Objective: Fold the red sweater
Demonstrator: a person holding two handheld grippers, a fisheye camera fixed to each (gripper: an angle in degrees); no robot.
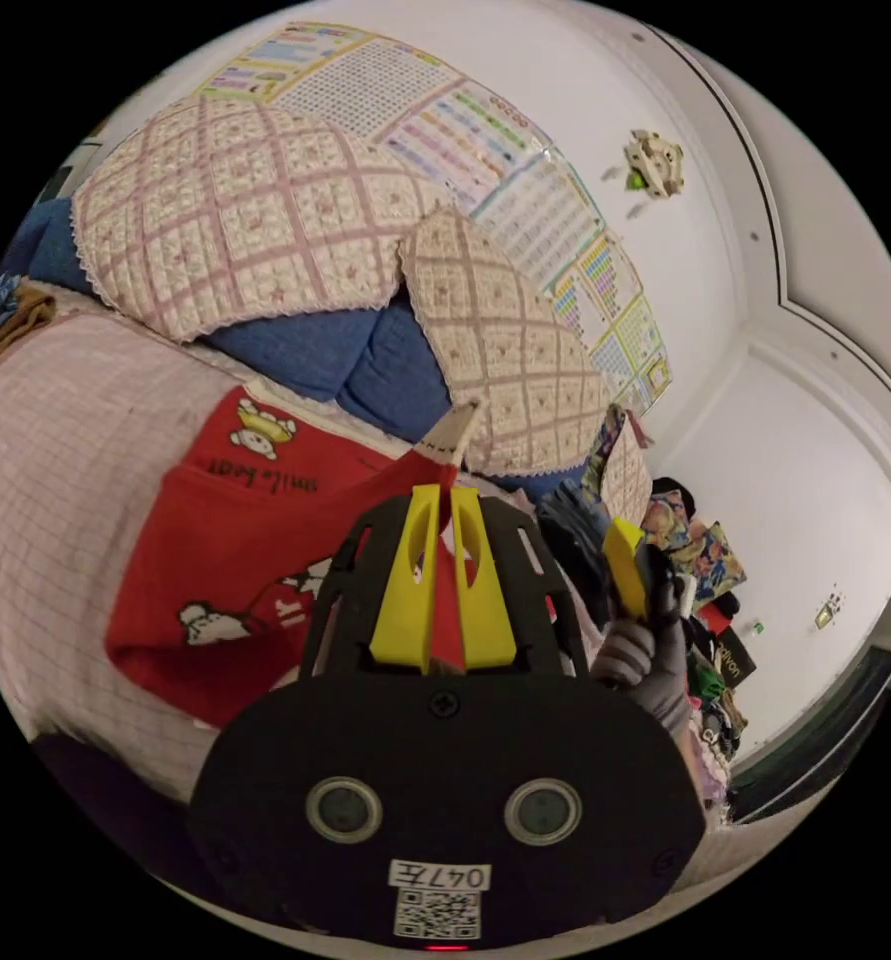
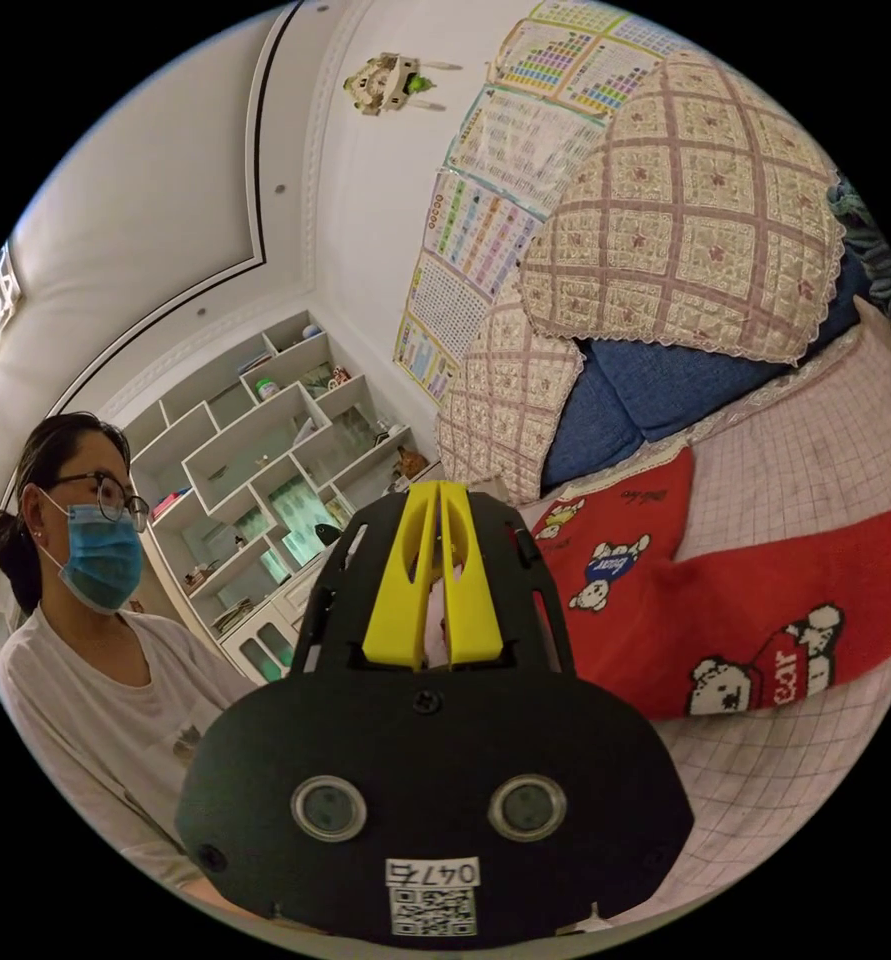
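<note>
In the left gripper view my left gripper (image 1: 443, 500) pinches an edge of the red sweater (image 1: 225, 560), which lies on the checked bed cover (image 1: 55, 470) below two quilted cushions (image 1: 235, 220); its lettering is too warped to read. In the right gripper view my right gripper (image 2: 439, 495) has narrow jaws; what they hold I cannot tell. The sweater (image 2: 765, 600) lies beside it, under wall charts (image 2: 485, 200).

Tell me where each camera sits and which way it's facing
Left gripper view: rides behind the left claw, facing the red sweater on the checked bedcover and the quilted pillows; a gloved hand shows at right.
Right gripper view: rides behind the right claw, facing the wall and shelves; the person's upper body shows at left.
Shared: sweater, pillows, wall charts.
</note>
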